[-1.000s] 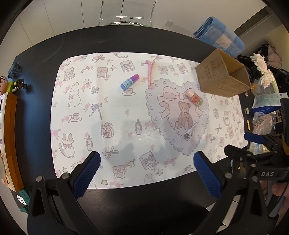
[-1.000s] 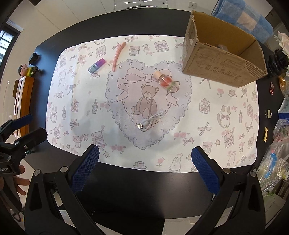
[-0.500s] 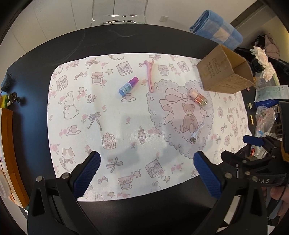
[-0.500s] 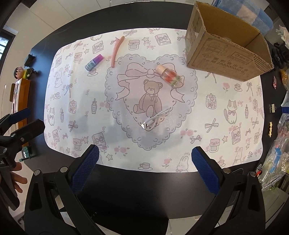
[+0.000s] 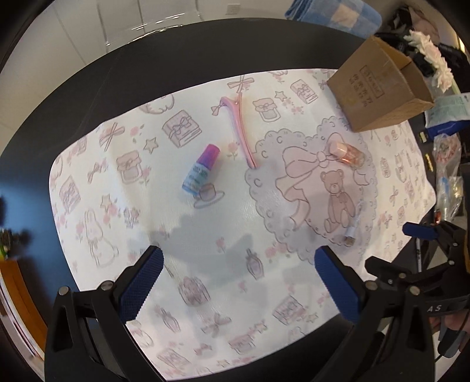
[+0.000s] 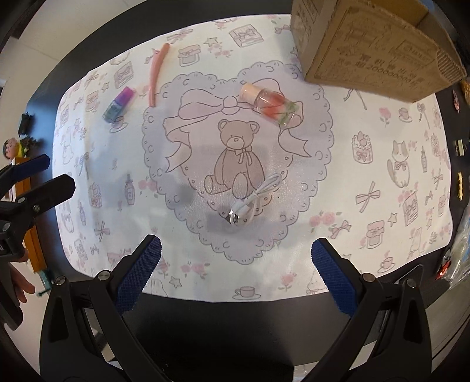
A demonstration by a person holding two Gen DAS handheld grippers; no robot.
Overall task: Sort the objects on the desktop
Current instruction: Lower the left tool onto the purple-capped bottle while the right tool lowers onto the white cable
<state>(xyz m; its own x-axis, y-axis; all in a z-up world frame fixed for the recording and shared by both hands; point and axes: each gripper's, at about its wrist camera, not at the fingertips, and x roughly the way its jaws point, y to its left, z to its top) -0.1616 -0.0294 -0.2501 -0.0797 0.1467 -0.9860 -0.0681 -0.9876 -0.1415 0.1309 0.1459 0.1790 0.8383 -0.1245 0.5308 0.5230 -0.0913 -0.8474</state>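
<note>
On the patterned white mat lie a small blue-and-purple bottle, a pink hair clip, a clear bottle with a peach cap and a coiled white cable. A brown cardboard box stands open at the mat's far right. My left gripper hangs open above the mat, nearer than the blue-and-purple bottle. My right gripper is open just short of the white cable. The right wrist view also shows the peach-capped bottle, hair clip, blue-and-purple bottle and box.
The mat covers a black table. A wooden box and small figurines sit at the left edge. Plastic bags and small clutter crowd the right edge beyond the mat. A folded blue towel lies behind the cardboard box.
Both grippers have moved forward and lower over the mat; the objects look larger. The left one has closed in towards the blue-and-purple bottle, the right towards the cable. Nothing on the mat moved.
</note>
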